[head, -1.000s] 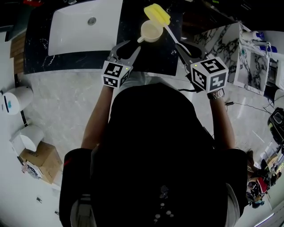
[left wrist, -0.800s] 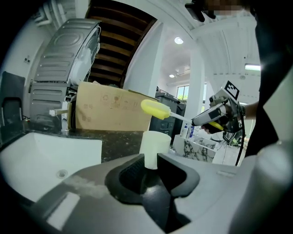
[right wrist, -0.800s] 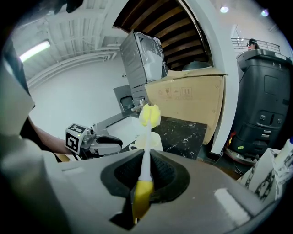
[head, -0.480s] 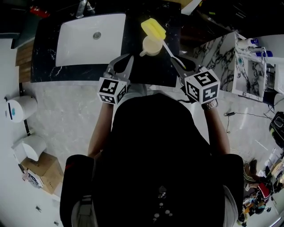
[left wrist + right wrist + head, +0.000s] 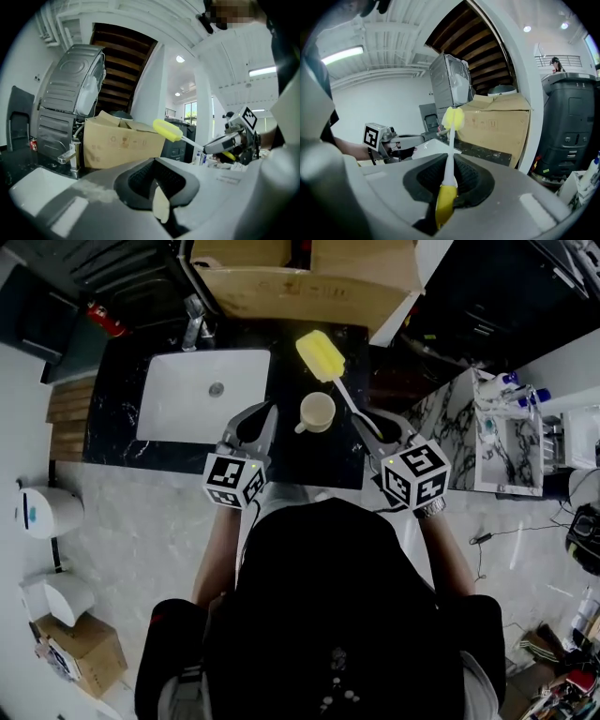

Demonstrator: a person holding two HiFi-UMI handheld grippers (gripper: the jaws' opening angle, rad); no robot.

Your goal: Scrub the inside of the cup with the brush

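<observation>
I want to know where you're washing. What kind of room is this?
Probably a utility or workshop corner: white sink with a tap in a dark counter, cardboard box behind.

Both forearms reach forward from the torso, side by side, over the near edge of the counter (image 5: 309, 465); the left gripper (image 5: 253, 418) points almost level, jaws pressed fully together; the right gripper (image 5: 378, 427) tips slightly down, jaws clamped on the yellow handle end of the brush (image 5: 449, 154); both marker cubes face up.
</observation>
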